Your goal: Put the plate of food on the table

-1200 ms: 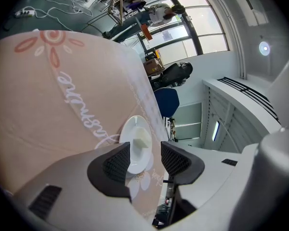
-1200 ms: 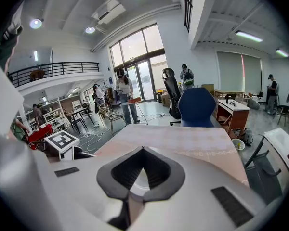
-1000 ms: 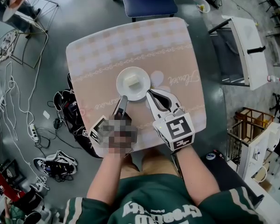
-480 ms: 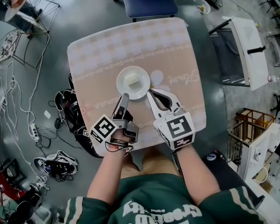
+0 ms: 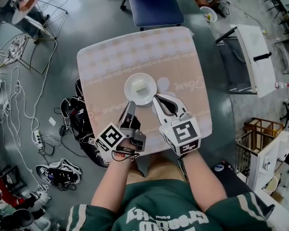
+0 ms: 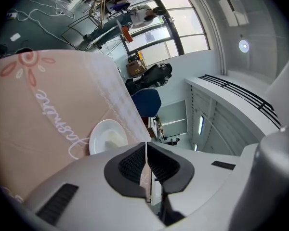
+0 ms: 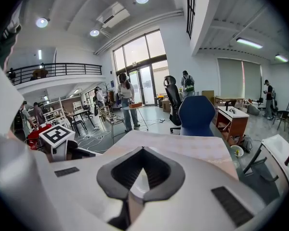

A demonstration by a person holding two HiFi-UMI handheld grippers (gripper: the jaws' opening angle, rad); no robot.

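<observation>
A white plate [image 5: 132,96] with a pale block of food [image 5: 141,85] rests on the pink patterned table [image 5: 111,61]. My left gripper [image 5: 130,105] lies just short of the plate's near left rim. Its jaws are closing, and the pads stand together with nothing between them. From the left gripper [image 6: 146,144] view, the plate [image 6: 97,137] lies ahead on the cloth, apart from the tips. My right gripper [image 5: 155,98] has its tips together at the plate's near right rim. Behind the right gripper [image 7: 143,149] tips, a bit of the plate [image 7: 140,184] shows through the hollow.
A blue chair [image 5: 151,1] stands at the table's far side. Cables, a power strip and shoes [image 5: 58,170] litter the floor on the left. A white cabinet [image 5: 253,57] and a wooden crate [image 5: 260,129] stand to the right. People stand far off in the hall [image 7: 125,100].
The head view has drifted a little, so the table sits slightly lower and to the right. The plate and both grippers keep their places relative to each other.
</observation>
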